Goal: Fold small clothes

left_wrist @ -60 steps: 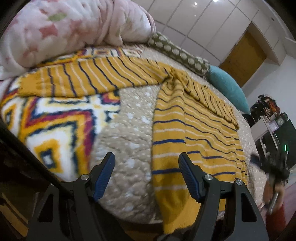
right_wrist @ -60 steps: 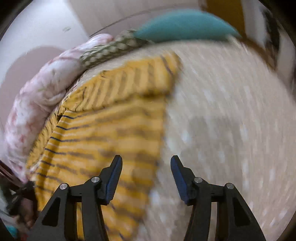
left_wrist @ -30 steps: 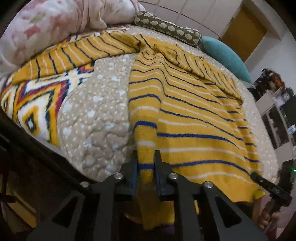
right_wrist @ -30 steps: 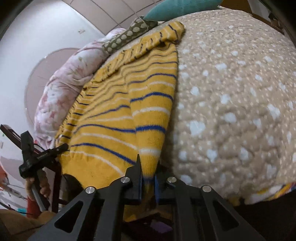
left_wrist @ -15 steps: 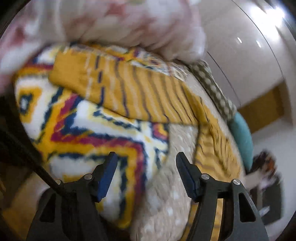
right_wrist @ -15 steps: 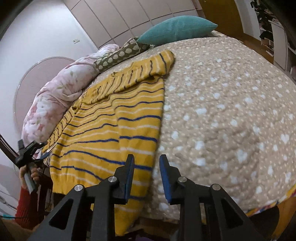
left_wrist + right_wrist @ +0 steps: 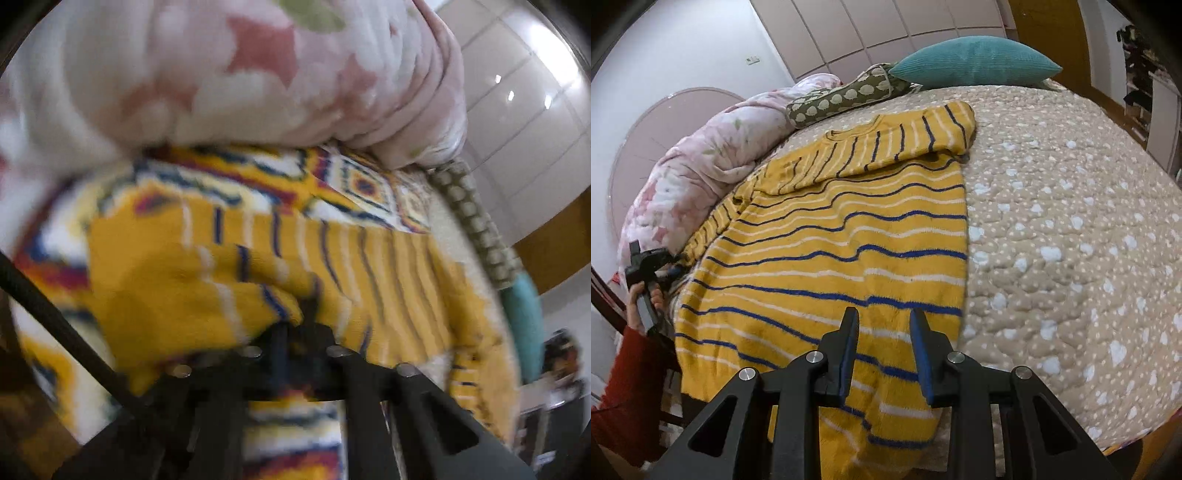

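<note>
A yellow sweater (image 7: pixel 842 236) with blue and white stripes lies flat on the bed, its right sleeve (image 7: pixel 908 140) folded across the chest. My right gripper (image 7: pixel 882 332) is open and empty above the sweater's lower hem. In the blurred left wrist view, my left gripper (image 7: pixel 303 332) is shut on the sweater's left sleeve (image 7: pixel 192 295), which bunches up over its jaws. The left gripper also shows in the right wrist view (image 7: pixel 650 258), at the sweater's left side.
The sweater rests on a beige spotted bedspread (image 7: pixel 1071 240). A pink floral duvet (image 7: pixel 701 162), a green patterned bolster (image 7: pixel 846 96) and a teal pillow (image 7: pixel 975 62) lie at the head. A colourful geometric blanket (image 7: pixel 369 184) lies under the left sleeve.
Both grippers let go of the hem. My left gripper moved to the left sleeve and shut on it. My right gripper pulled back a little and opened wider.
</note>
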`<state>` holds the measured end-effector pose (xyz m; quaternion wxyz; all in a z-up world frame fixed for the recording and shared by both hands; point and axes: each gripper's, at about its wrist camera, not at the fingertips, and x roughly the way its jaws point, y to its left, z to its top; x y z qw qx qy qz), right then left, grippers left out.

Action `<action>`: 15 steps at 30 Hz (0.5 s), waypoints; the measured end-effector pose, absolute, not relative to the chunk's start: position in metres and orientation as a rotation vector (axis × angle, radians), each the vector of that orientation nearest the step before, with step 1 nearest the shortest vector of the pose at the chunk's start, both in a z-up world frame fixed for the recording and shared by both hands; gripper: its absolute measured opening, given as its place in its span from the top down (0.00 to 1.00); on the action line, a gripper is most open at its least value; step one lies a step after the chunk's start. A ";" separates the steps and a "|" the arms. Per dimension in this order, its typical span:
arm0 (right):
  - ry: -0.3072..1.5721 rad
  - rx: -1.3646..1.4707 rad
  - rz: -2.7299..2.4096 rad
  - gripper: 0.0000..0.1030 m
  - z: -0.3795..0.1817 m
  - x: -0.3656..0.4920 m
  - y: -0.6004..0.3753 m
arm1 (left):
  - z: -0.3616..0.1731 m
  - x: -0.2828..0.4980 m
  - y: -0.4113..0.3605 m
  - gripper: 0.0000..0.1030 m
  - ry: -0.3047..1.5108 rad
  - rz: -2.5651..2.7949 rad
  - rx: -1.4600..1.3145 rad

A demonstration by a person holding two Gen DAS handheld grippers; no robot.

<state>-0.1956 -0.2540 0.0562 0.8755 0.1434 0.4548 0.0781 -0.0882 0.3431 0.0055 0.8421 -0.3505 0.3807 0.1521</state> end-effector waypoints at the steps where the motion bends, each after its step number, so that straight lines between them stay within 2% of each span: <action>1: 0.951 0.298 0.157 0.70 0.056 -0.194 -0.254 | 0.012 -0.087 0.347 0.95 0.788 0.335 -0.720; 6: 0.934 0.301 0.154 0.70 0.059 -0.184 -0.253 | 0.080 -0.081 0.355 0.95 0.677 0.506 -0.459; 10: 0.920 0.289 0.162 0.70 0.059 -0.181 -0.247 | 0.124 -0.064 0.353 0.95 0.621 0.528 -0.380; 15: 0.914 0.303 0.161 0.70 0.054 -0.183 -0.247 | 0.160 -0.042 0.303 0.96 0.587 0.403 -0.304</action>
